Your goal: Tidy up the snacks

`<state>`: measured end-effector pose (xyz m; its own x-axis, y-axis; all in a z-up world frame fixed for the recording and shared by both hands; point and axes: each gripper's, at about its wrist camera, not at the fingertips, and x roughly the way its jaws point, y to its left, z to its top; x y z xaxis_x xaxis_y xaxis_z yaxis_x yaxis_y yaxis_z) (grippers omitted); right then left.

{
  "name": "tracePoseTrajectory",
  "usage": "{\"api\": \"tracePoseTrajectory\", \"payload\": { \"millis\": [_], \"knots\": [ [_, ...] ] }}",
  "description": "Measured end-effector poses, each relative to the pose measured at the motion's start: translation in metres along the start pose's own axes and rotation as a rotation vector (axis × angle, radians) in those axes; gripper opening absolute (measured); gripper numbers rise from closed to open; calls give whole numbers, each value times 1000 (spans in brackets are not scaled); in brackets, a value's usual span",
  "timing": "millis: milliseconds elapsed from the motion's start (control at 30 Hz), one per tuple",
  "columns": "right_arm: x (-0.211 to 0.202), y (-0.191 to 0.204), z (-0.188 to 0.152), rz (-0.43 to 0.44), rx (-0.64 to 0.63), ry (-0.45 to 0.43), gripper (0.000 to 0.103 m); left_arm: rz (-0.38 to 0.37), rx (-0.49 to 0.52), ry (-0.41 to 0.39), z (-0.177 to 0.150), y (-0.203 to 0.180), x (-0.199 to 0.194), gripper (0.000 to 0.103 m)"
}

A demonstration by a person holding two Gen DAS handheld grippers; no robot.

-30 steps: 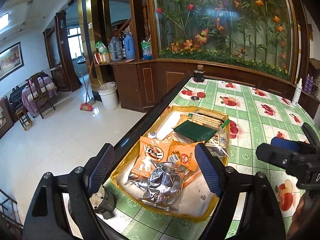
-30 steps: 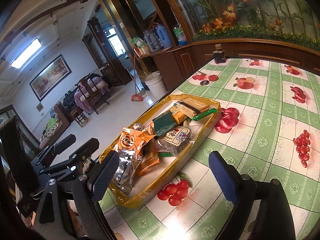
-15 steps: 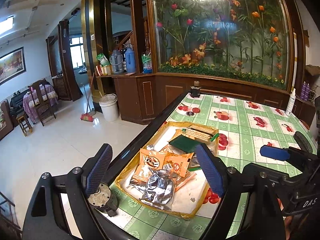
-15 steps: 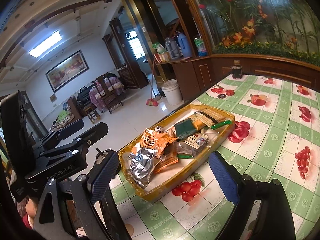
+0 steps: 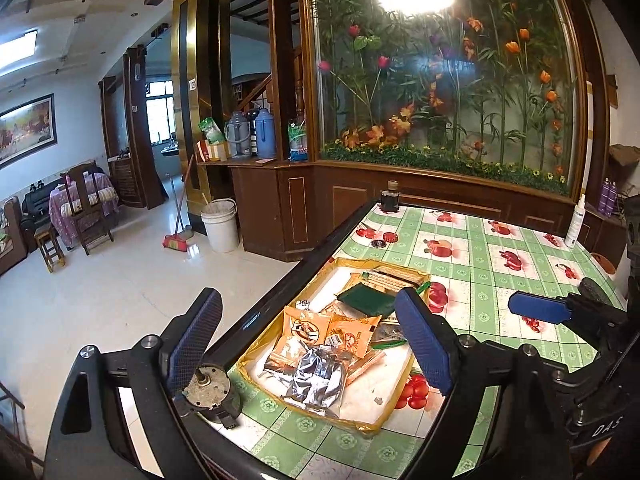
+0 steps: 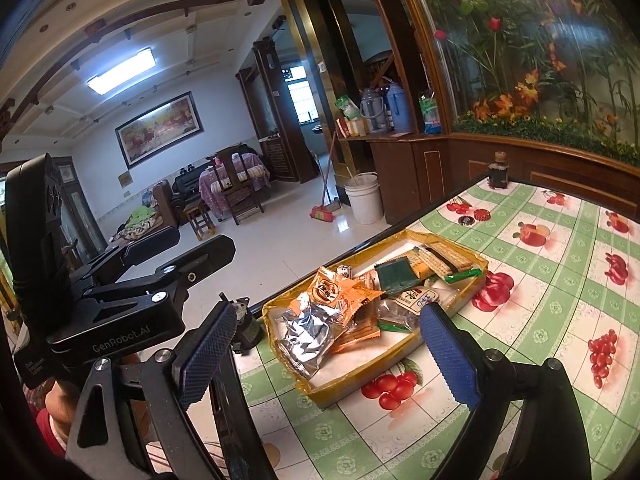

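A small dark bottle point(image 5: 389, 201) stands at the table's point(image 5: 480, 240) far edge. The yellow tray point(image 5: 372, 424) of snacks point(image 5: 320, 372) sits mid-frame, its length running toward upper right. The left gripper point(image 5: 308, 348) and the right gripper point(image 6: 332, 352) hover above, fingers spread, holding nothing.

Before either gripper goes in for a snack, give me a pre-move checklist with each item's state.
1. Left gripper open, holding nothing: ok.
2. Right gripper open, holding nothing: ok.
3. Yellow-rimmed cardboard tray flat on the green checked tablecloth: ok.
4. Crinkled silver foil packet on top, unobstructed: ok.
5. Orange snack packets separated for single picks: not ok, overlapping.
6. Destination for sorted snacks: cannot tell.
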<state>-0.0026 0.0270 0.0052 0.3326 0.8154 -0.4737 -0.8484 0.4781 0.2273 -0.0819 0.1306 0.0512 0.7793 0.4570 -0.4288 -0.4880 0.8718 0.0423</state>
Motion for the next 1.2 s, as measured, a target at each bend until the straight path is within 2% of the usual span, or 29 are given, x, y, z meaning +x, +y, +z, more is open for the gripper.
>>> {"api": "tracePoseTrajectory", "payload": {
  "millis": [233, 567, 867, 1200],
  "knots": [
    [-6, 7, 4, 5, -21, -14, 94, -2, -19, -23, 1, 5, -7, 89],
    [5, 16, 9, 26, -66, 9, 94, 0, -28, -42, 0, 13, -18, 89],
    [26, 36, 12, 78, -192, 51, 94, 12, -46, -79, 0, 28, -29, 89],
    [36, 35, 13, 68, -228, 78, 94, 4, -17, -43, -3, 24, -23, 89]
  ]
}}
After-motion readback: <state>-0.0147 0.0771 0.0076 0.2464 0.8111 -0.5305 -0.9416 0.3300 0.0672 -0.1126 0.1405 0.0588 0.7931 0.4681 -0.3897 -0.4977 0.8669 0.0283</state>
